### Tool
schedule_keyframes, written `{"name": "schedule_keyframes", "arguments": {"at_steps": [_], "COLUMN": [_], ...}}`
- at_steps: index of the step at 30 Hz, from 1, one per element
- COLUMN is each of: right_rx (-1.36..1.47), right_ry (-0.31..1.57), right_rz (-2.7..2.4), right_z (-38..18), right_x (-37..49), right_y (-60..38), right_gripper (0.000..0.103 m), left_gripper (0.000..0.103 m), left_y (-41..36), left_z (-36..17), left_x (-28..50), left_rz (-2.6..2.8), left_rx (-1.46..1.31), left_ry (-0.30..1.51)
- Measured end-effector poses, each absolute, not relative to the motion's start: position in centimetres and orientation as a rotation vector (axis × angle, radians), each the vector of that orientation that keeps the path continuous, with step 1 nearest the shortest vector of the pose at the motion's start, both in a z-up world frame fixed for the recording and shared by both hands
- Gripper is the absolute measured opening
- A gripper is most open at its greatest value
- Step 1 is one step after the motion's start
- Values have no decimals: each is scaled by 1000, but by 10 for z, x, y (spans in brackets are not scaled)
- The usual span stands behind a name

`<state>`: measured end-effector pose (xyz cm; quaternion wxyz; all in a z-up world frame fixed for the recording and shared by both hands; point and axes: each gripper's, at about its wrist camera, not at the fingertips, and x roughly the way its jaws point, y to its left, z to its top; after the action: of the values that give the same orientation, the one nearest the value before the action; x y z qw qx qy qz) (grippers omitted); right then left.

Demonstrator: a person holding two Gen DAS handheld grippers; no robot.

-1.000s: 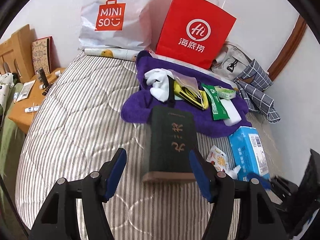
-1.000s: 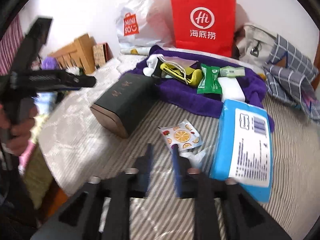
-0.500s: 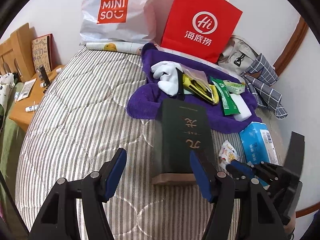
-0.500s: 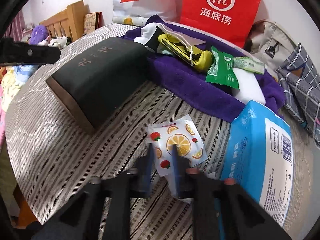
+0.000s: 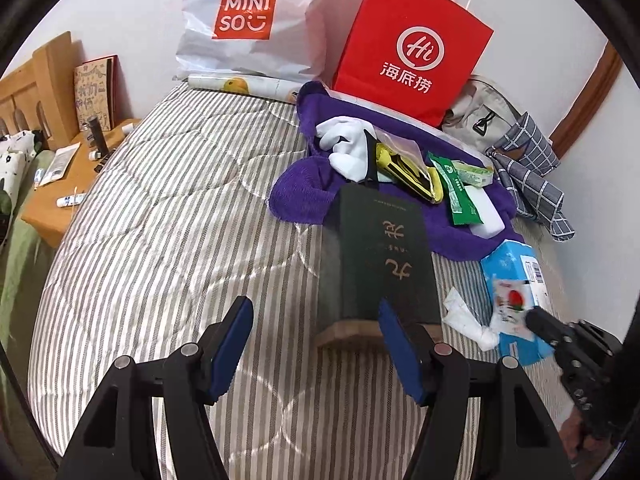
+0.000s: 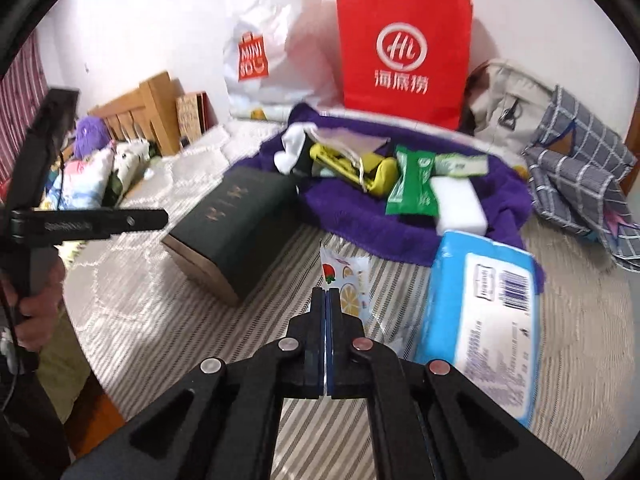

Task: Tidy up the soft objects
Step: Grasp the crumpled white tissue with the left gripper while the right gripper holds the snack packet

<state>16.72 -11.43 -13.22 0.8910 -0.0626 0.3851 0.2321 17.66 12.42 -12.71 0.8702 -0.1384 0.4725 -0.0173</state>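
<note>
Right gripper (image 6: 327,300) clamping fruit-print sachet (image 6: 346,280), jaws having just closed; left gripper (image 5: 312,344) hovering open, dark box (image 5: 380,256) at its 12 o'clock

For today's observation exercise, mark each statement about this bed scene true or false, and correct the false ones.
1. The right gripper is shut on the fruit-print packet. True.
2. The left gripper grips the dark green box. False: its jaws stand open, holding nothing.
3. The green packet lies on the purple towel. True.
4. The red paper bag lies flat on the bed. False: it stands upright against the wall.
</note>
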Motion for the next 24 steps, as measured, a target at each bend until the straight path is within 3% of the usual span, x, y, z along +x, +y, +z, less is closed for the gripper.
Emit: {"name": "schedule_keyframes", "arguments": {"at_steps": [6, 15, 21, 22, 24], "right_rx": [23, 182, 194, 183, 131], "right_ry": [800, 952, 941, 936, 940], "right_rz": [576, 492, 312, 305, 298], "right_z": [-115, -168, -181, -182, -187], "right_x": [131, 95, 91, 90, 89], "right_y": [-147, -205, -242, -242, -237], "right_gripper": [0, 1, 8, 11, 34], "left_gripper": [63, 63, 63, 63, 63], "left_y": [117, 85, 69, 67, 64], "left_z": [-123, -127, -131, -132, -133], "left_x": [155, 133, 126, 125, 125], "left_rz": [-38, -74, -62, -56, -47], "left_rx": [-312, -275, -239, -232, -221], "left_ry": [974, 982, 1000, 1002, 1005]}}
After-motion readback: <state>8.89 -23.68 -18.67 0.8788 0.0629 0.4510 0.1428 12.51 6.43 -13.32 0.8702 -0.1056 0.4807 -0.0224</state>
